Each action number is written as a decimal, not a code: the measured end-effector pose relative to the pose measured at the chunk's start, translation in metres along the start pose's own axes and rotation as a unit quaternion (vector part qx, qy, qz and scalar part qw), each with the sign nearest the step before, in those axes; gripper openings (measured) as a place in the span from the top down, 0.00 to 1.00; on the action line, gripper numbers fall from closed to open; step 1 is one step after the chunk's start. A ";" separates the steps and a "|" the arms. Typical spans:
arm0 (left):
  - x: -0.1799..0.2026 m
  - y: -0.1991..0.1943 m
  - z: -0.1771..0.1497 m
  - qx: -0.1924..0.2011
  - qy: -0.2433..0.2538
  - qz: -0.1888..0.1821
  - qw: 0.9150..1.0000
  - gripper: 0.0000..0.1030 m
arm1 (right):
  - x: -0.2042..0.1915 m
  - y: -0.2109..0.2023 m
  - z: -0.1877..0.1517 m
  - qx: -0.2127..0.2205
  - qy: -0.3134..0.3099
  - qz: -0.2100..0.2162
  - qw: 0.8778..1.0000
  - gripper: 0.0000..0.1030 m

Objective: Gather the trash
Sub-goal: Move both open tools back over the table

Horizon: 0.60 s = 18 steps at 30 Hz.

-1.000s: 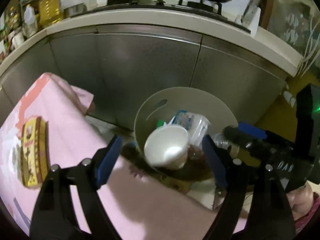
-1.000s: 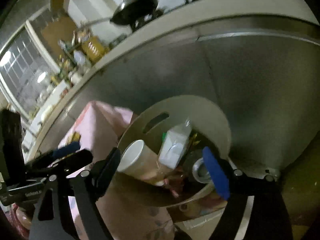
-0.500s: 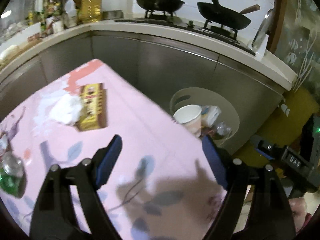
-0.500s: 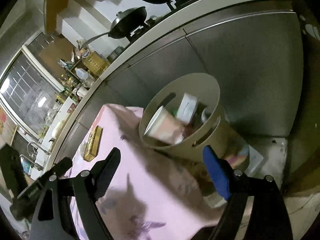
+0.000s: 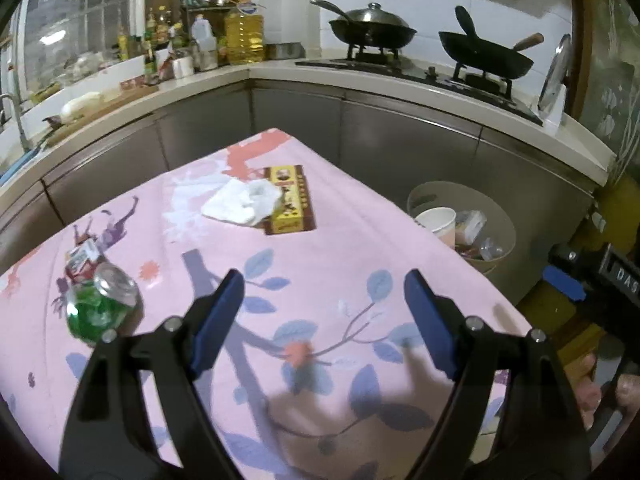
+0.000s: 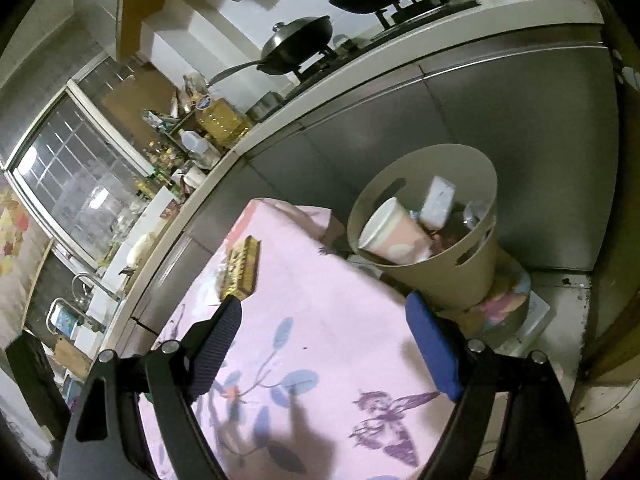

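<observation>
A: Now, left tongs: jaws spread wide, nothing between, hovering above pink flowered cloth on desk. Blue pads clear of all items.

B: Noted. Right tongs: likewise spread wide, empty, above near corner of same desk. Trash positions?

A: Crushed green can lying on its side at left of desk, red-and-white wrapper touching it on far side. Crumpled white tissue further back, overlapping left edge of flat yellow-and-brown box. All well apart from tongs.

B: Confirmed in part from right wrist view: yellow-and-brown box visible near far desk edge, blurred; can and tissue not made out there. Bin?

A: Beige round bin on floor just beyond right edge of desk, against steel cabinet fronts. Inside: white paper cup tilted, plus clear plastic scraps.

B: Same bin from right side: slotted handles in wall, pink-and-white cup leaning mouth-left, white packet behind it. Bin standing on a patterned base; kind cannot be told.

A: Background only: two woks on stove, bottles along counter corner.
</observation>
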<state>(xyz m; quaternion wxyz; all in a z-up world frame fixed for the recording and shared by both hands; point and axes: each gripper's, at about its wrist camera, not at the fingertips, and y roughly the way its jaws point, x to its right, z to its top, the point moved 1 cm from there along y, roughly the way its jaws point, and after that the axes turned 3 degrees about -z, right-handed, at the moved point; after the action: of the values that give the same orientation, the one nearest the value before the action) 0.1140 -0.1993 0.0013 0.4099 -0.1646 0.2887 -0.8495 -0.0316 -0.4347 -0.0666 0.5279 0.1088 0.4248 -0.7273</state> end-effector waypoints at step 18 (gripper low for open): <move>-0.031 -0.031 -0.020 0.017 -0.015 0.042 0.999 0.24 | -0.037 -0.006 -0.016 0.003 -0.023 0.015 1.000 0.21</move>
<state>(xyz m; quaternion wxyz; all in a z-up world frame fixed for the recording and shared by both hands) 0.1037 -0.1526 0.0037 0.4519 -0.1581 0.2751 -0.8337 -0.0262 -0.3976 -0.0509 0.5481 0.1000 0.4088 -0.7228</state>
